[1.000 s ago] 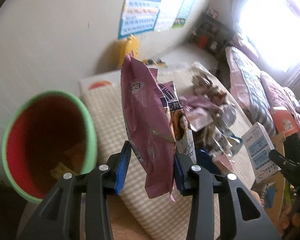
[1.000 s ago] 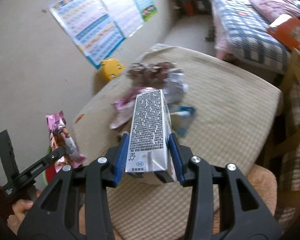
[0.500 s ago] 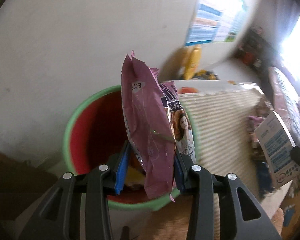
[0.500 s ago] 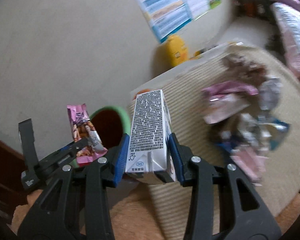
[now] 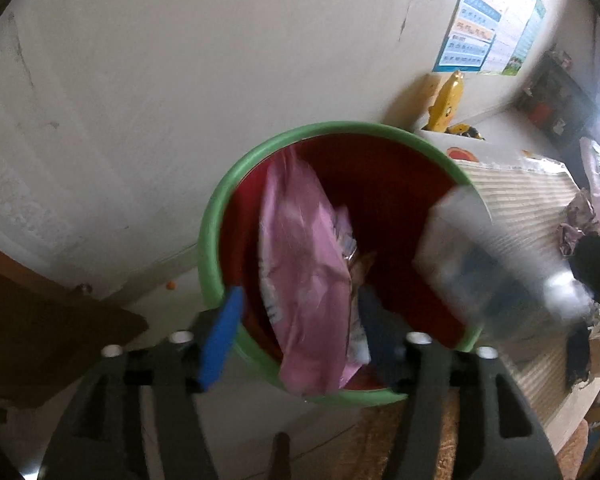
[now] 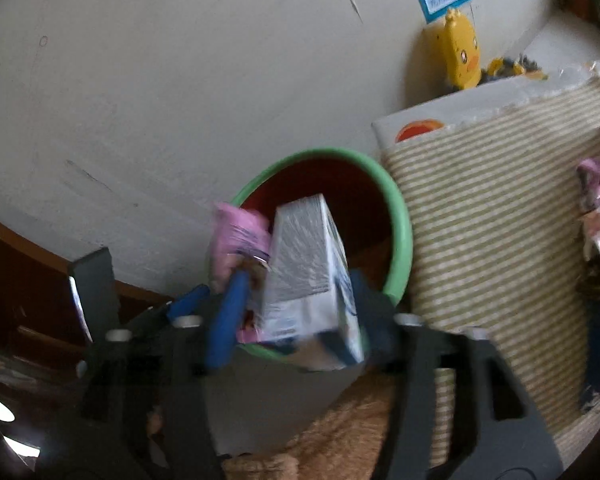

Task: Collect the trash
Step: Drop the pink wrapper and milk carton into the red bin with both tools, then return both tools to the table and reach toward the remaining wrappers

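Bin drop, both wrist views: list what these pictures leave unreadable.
- Bottom of the green-rimmed bin: left wrist view, covered by the pink wrapper between the opening left gripper.
- Carton print: motion-blurred in both views; between the opening right gripper.
- Whether either item still touches a pad: blur.
- Trash on the striped tablecloth: cut off at the right edge.

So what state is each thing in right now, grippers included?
Left gripper: jaws opening, pink snack wrapper dropping free between them.
Right gripper: jaws opening, milk carton tilting loose between them.
Bin: upright, open-topped, trash falling in.
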`<move>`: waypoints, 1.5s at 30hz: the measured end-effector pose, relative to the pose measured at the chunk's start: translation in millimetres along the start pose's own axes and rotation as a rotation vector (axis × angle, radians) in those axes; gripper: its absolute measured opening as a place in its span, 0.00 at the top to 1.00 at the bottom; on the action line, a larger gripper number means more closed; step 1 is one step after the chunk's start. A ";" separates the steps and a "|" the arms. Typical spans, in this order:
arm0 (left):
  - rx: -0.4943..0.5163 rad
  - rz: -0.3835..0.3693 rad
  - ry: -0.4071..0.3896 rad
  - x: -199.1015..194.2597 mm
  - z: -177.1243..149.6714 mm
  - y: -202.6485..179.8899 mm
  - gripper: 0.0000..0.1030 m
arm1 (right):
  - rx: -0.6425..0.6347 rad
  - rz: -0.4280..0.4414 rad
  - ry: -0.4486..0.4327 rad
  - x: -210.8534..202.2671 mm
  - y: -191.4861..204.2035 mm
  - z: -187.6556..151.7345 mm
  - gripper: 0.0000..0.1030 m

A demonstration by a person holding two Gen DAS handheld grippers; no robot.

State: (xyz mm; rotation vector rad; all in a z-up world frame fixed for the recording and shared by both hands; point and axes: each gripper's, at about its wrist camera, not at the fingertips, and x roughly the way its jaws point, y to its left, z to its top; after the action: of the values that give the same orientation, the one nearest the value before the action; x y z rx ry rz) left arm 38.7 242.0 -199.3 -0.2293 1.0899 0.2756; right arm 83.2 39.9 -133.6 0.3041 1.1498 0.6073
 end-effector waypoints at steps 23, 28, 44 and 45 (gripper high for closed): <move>0.130 -0.064 -0.024 -22.2 -2.0 -73.2 0.35 | 0.141 -0.253 -0.242 -120.3 -99.8 -40.0 0.22; 0.186 -0.092 -0.038 -34.1 -6.1 -98.4 0.34 | 0.205 -0.290 -0.252 -133.1 -129.0 -56.8 0.21; 0.332 -0.136 -0.021 -44.5 -27.4 -156.2 0.34 | 0.465 -0.411 -0.267 -170.4 -232.0 -109.2 0.19; 0.343 -0.142 -0.022 -45.7 -29.1 -160.1 0.34 | 0.470 -0.418 -0.267 -171.5 -234.8 -111.4 0.19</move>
State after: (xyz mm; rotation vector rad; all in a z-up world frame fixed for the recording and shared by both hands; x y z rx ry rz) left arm 47.4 77.0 -163.7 0.0034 1.0755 -0.0372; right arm 2.8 -258.8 -169.9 0.5114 1.0450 -0.0779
